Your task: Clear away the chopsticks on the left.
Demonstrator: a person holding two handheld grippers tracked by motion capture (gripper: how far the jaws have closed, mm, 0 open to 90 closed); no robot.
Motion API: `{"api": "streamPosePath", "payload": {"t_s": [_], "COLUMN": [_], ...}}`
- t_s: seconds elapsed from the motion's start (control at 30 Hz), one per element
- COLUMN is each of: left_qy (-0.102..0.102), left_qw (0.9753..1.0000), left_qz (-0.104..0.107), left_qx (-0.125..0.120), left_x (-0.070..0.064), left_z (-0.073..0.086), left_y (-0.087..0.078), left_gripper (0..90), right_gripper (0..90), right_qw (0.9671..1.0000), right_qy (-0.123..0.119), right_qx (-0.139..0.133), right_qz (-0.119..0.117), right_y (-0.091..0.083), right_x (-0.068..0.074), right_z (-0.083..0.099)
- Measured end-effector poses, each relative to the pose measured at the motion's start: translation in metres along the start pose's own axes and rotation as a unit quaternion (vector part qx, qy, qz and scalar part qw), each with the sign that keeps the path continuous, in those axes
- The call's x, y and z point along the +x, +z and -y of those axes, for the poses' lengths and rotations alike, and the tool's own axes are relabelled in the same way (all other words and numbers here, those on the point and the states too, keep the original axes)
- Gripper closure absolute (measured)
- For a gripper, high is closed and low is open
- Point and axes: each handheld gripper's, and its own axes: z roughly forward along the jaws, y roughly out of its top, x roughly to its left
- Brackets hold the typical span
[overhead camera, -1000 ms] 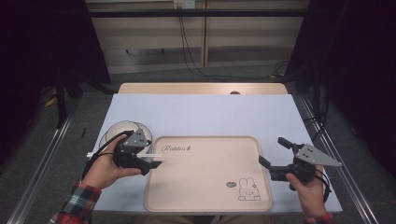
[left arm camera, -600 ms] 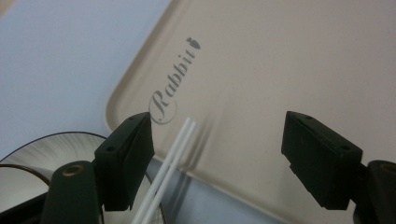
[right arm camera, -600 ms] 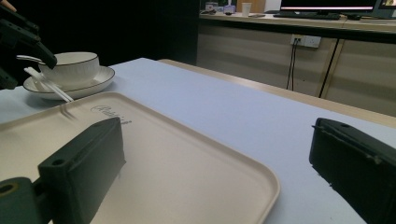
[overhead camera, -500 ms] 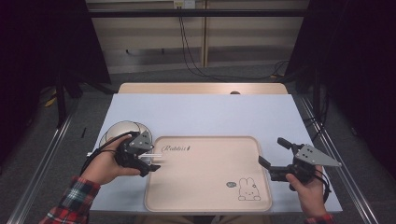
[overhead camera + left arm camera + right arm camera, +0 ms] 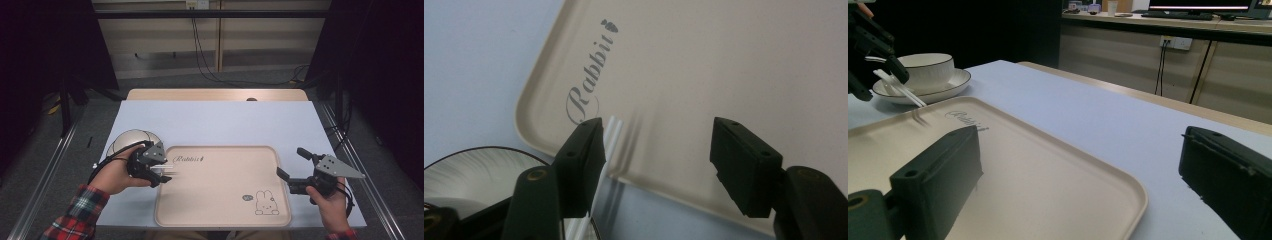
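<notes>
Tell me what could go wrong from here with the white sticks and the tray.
1. The left tool stands wide open, and the sticks lie only against one of its jaws, so they may slip out and roll.
2. The sticks' tips reach just over the rim of the tray; if released now, they could tip off onto the table.
3. The bowl sits close behind the left tool; a backward move might knock it.

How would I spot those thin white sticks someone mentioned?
Find the beige tray on the pale table. At its near-left corner, beside the bowl, the left gripper hovers; the two white sticks poke past one jaw over the tray's rim. Nothing else here is so thin.
</notes>
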Motion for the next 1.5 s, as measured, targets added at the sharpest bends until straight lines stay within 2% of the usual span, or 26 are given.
{"api": "streamPosePath", "payload": {"t_s": [0.03,0.1,0.27,0.47,0.67,0.87,0.93,1.0,1.17,1.27,1.43,1.5], "left_qy": [0.013,0.02,0.037,0.035,0.033,0.045,0.039,0.05,0.05,0.065,0.066,0.056], "left_qw": [0.9998,0.9995,0.9986,0.9982,0.9986,0.9975,0.998,0.9971,0.997,0.9958,0.9956,0.9966], "left_qz": [-0.001,0.004,0.004,0.002,-0.006,-0.009,-0.014,-0.017,-0.019,-0.02,-0.019,-0.018], "left_qx": [0.011,0.024,0.036,0.048,0.042,0.053,0.048,0.054,0.056,0.061,0.064,0.058], "left_x": [0.001,0.001,0.001,0.003,0.006,0.009,0.008,0.011,0.011,0.011,0.01,0.008], "left_z": [0.0,0.001,0.003,0.007,0.008,0.008,0.009,0.009,0.01,0.009,0.01,0.011], "left_y": [0.0,0.0,0.003,0.009,0.014,0.019,0.021,0.02,0.02,0.02,0.021,0.023], "left_gripper": [40.7,45.4,47.5,47.5,48.6,53.2,54.0,54.1,55.8,56.2,59.1,60.0], "right_gripper": [2.8,2.8,2.8,2.8,2.8,2.8,2.8,2.8,2.8,2.8,2.8,2.8], "right_qw": [1.0,1.0,1.0,1.0,1.0,1.0,1.0,1.0,1.0,1.0,1.0,1.0], "right_qy": [0.0,0.0,0.0,0.0,0.0,0.0,-0.002,0.001,0.0,-0.001,0.002,0.001], "right_qx": [0.0,0.0,0.001,0.0,0.0,0.001,0.002,0.002,0.002,0.001,0.004,0.004], "right_qz": [-0.001,-0.001,-0.002,-0.003,-0.004,-0.004,-0.006,-0.005,-0.006,-0.007,-0.009,-0.007], "right_y": [0.0,0.0,0.0,0.0,0.0,0.0,0.0,0.0,0.0,0.001,0.001,0.001], "right_x": [0.0,0.0,0.0,0.001,0.001,0.001,0.0,0.001,0.001,0.001,0.001,0.001], "right_z": [0.0,0.0,0.0,0.0,0.0,0.0,0.0,0.0,0.001,0.001,0.001,0.001]}}
